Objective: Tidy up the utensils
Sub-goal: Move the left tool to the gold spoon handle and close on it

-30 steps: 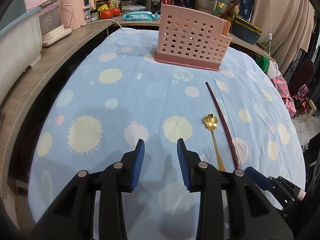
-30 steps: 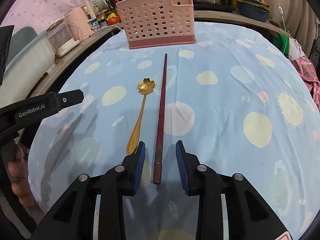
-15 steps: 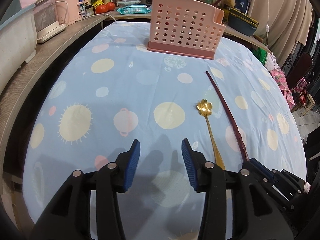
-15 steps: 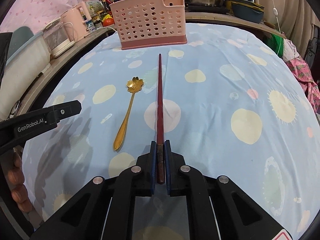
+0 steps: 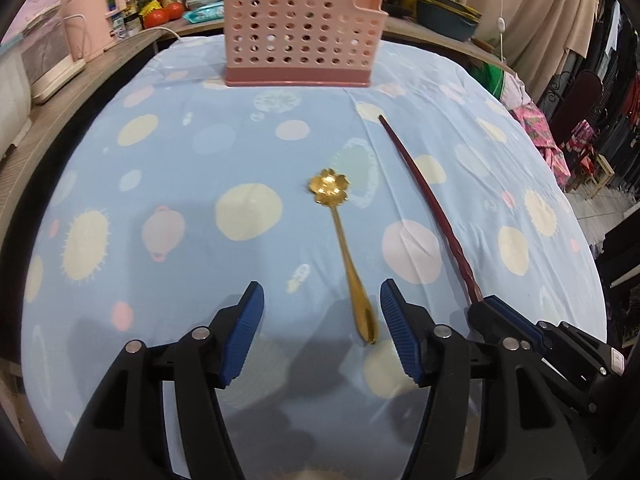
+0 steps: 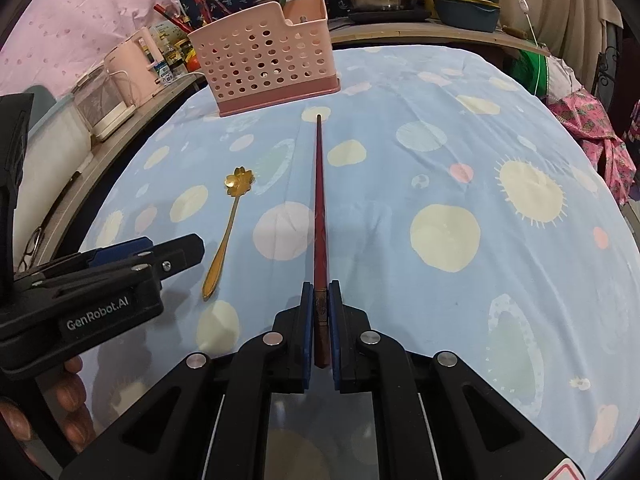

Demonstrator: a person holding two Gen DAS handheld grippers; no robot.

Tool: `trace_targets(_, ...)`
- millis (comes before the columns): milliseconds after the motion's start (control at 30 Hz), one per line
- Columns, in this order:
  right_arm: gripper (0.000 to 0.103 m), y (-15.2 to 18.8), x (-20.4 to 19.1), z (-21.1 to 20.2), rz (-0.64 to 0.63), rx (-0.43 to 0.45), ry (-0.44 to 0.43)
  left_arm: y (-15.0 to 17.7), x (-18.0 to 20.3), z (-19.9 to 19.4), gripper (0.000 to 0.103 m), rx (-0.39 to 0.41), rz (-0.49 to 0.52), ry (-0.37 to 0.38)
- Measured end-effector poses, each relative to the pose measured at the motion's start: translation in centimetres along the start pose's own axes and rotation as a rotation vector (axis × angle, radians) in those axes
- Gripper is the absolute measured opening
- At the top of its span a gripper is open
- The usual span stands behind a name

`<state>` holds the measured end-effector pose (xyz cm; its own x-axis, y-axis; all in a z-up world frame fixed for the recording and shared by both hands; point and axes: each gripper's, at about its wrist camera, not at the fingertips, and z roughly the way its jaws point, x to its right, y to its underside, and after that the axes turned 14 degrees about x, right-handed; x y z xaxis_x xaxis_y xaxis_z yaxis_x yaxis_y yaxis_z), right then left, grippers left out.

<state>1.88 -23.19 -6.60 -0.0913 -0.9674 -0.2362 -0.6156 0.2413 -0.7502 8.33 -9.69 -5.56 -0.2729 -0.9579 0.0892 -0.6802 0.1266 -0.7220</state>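
A: Left wrist view: left gripper (image 5: 322, 312) low over the desk (image 5: 168, 168), jaws spread and opening. Gold flower spoon (image 5: 345, 248) lies flat on the blue spotted cloth; its handle tip sits between the blue pads (image 5: 245, 332), much closer to the right one. Not touching either pad as far as I can see.

B: Spoon bowl direction?

A: Flower-shaped bowl points away from the gripper, toward the pink perforated utensil caddy (image 5: 298, 28) standing at the far edge of the cloth. Well apart from it.

B: Right side?

A: Right wrist view: right gripper (image 6: 319, 336) has its jaws pressed together, pinching the thick end of 1 dark red chopstick (image 6: 319, 208). Chopstick runs straight ahead toward the caddy (image 6: 264, 68), thin tip stopping short of the caddy base. Can't tell if the tip is off the cloth or resting on it.

B: Spacing of the 2 utensils?

A: Spoon (image 6: 228, 232) lies just left of the chopstick, roughly parallel, not touching. Left gripper (image 6: 176, 254) shows at the left edge near the spoon's handle end, with a person's fingers (image 6: 70, 400) wrapped under it.

B: Caddy contents?

A: Inside is only partly visible through the holes; can't tell.
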Motion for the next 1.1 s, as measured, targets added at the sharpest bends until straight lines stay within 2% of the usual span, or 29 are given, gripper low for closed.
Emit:
trace_targets(300, 0.007, 0.5, 0.5, 0.4, 0.027, -0.014, -0.016, 0.7, 1.1, 1.2, 0.057, -0.016, 0.036, -0.016)
trace_targets(367, 0.007, 0.5, 0.6, 0.4, 0.027, -0.014, -0.019, 0.7, 1.3, 1.1, 0.053, -0.013, 0.049, -0.018)
trace_targets(567, 0.008, 0.6, 0.5, 0.4, 0.02, -0.012, -0.02, 0.9, 1.5, 0.7, 0.031, -0.014, 0.052, 0.018)
trace_targets(667, 0.008, 0.7, 0.5, 0.3, 0.019, -0.012, -0.02, 0.9, 1.5, 0.6, 0.013, -0.022, 0.039, 0.051)
trace_targets(700, 0.008, 0.7, 0.4, 0.3, 0.018, -0.012, -0.019, 1.0, 1.5, 0.6, 0.012, -0.025, 0.033, 0.061)
trace_targets(933, 0.007, 0.8, 0.3, 0.1, 0.018, -0.015, -0.022, 0.8, 1.0, -0.1, 0.01, -0.016, 0.009, 0.078)
trace_targets(1100, 0.007, 0.5, 0.0, -0.8, 0.017, -0.008, -0.031, 0.0, 0.3, -1.4, 0.01, 0.025, -0.002, 0.061)
